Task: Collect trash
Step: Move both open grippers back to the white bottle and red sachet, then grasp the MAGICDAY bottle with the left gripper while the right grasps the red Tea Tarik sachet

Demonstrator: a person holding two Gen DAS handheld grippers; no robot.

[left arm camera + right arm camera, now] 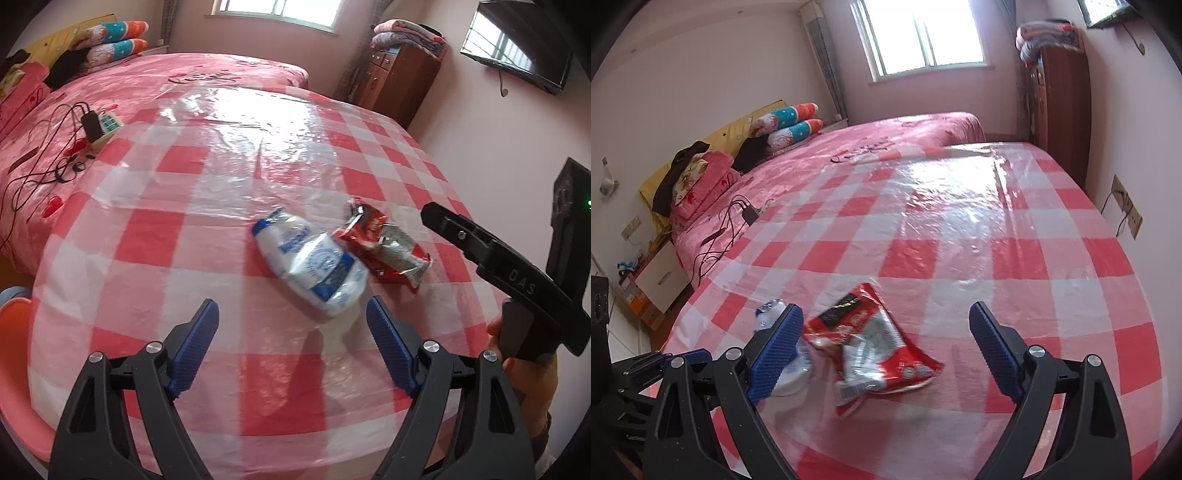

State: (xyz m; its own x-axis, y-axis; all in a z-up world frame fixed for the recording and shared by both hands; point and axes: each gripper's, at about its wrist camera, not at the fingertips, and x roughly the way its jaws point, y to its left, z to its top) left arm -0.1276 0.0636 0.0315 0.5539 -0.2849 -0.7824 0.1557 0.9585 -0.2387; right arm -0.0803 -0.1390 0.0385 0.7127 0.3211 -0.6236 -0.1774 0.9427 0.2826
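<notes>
A white and blue wrapper lies on the red-and-white checked table, and a red and silver snack wrapper lies right beside it. My left gripper is open just short of the white wrapper, with nothing between its blue pads. In the right wrist view the red wrapper lies between and just beyond the tips of my open right gripper. The white wrapper is partly hidden behind the right gripper's left finger. The right gripper's body shows at the right edge of the left wrist view.
A pink bed borders the table on the far side, with a charger and cables and pillows on it. A wooden cabinet stands at the far right. An orange chair sits at the table's left edge.
</notes>
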